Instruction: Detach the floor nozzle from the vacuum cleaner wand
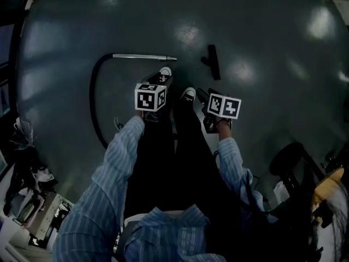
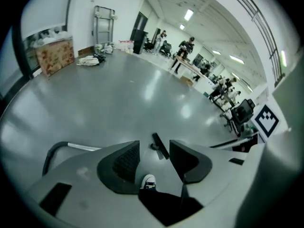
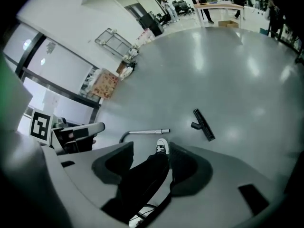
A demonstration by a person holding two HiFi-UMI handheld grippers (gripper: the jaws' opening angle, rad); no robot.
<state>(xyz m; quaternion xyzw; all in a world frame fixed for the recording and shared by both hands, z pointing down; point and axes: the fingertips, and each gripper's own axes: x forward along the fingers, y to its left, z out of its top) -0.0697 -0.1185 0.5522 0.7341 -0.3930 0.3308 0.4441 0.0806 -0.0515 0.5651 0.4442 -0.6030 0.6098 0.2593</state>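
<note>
The black floor nozzle (image 1: 213,61) lies on the floor by itself, apart from the silver wand (image 1: 143,57), whose free end points toward it across a gap. A black hose (image 1: 96,100) curves back from the wand. Both parts also show in the right gripper view: nozzle (image 3: 203,124), wand (image 3: 146,132); the left gripper view has the nozzle (image 2: 160,146) between its jaws in the distance. My left gripper (image 1: 162,76) and right gripper (image 1: 200,94) hang open and empty above the person's legs and shoes, well short of both parts.
A seated person's dark trousers and white-toed shoes (image 1: 188,94) stretch out under the grippers. A black chair (image 1: 292,165) stands at the right, clutter (image 1: 24,173) at the left. Far off, a cardboard box (image 2: 53,56), a cart (image 2: 103,23) and people at tables (image 2: 187,56).
</note>
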